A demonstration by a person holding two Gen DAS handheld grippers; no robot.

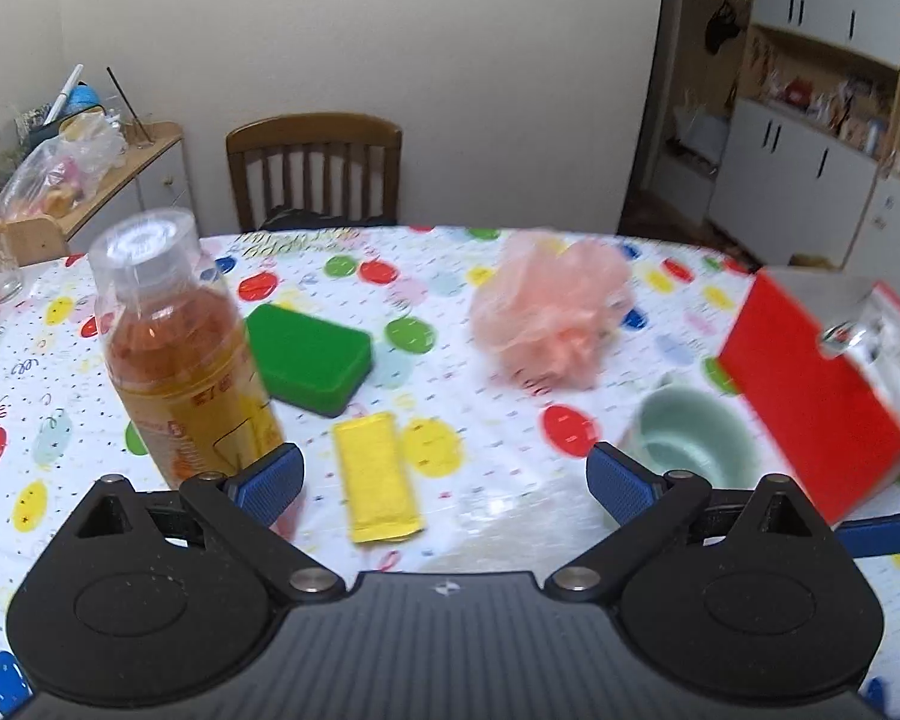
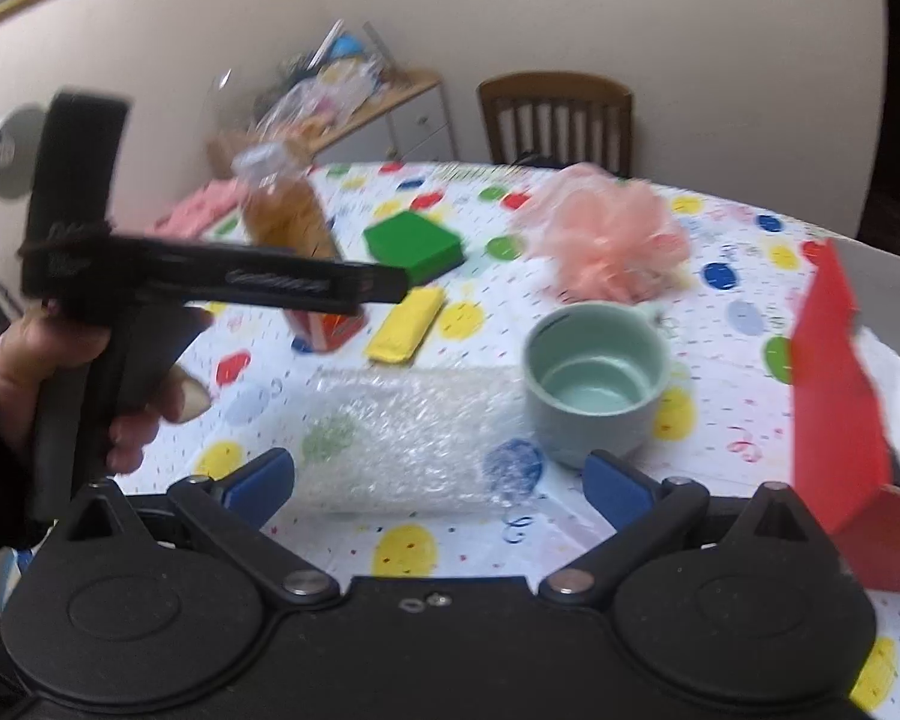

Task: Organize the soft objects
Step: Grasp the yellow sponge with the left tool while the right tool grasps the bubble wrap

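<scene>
My left gripper point(image 1: 444, 483) is open above the spotted tablecloth, with nothing between its blue pads. Just beyond it lies a yellow sponge pad point(image 1: 378, 474), and farther back a green sponge point(image 1: 309, 357) and a pink mesh bath puff point(image 1: 546, 318). My right gripper point(image 2: 438, 480) is also open and holds nothing. A sheet of bubble wrap point(image 2: 402, 438) lies flat right past its fingers. The right wrist view also shows the yellow pad point(image 2: 408, 324), green sponge point(image 2: 414, 246) and puff point(image 2: 606, 240). A pink cloth point(image 2: 201, 210) lies at the table's far left.
A bottle of amber liquid point(image 1: 180, 348) stands close to my left finger. A mint cup point(image 2: 594, 384) stands beside the bubble wrap. A red box point(image 2: 834, 372) stands at the right edge. A person's hand point(image 2: 90, 372) holds the left tool. A wooden chair point(image 1: 315, 171) is behind the table.
</scene>
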